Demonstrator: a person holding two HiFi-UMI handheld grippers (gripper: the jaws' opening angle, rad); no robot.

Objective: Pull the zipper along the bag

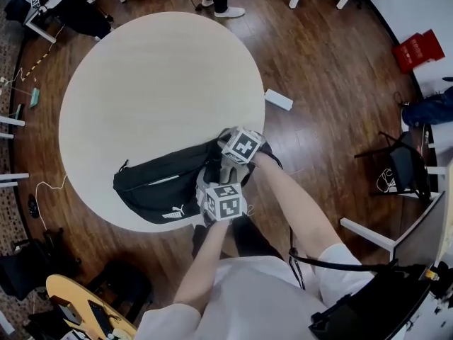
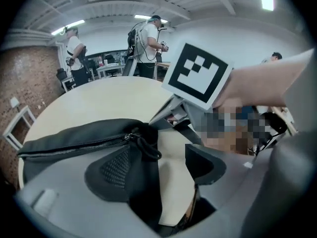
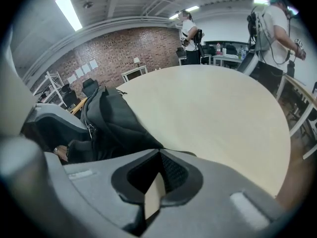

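Dark wooden floor (image 1: 318, 62) surrounds a round, pale table (image 1: 141, 69). A black sling bag (image 1: 156, 183) lies on the table at the edge nearest the person, with a small white logo (image 1: 174, 212) on its near side. Both grippers are at the bag's right end, close together.

The left gripper (image 2: 161, 168) has its jaws spread wide and presses on nothing. The bag's end sits in the gap beside one pad, and bare tabletop shows between the fabric and the other pad. The right gripper (image 3: 157, 155) has its jaws brought together. The bag's edge reaches right up to their tips, but it is not clear whether any fabric is pinched there. Its marker cube (image 2: 198, 76) shows just beyond the bag in the left gripper view.

The zipper (image 2: 84, 144) runs along the bag's top. Its slider (image 2: 132, 136) sits at the end nearest the grippers, and a dark pull cord (image 2: 148, 148) loops down from it, just ahead of the left gripper's open jaws.
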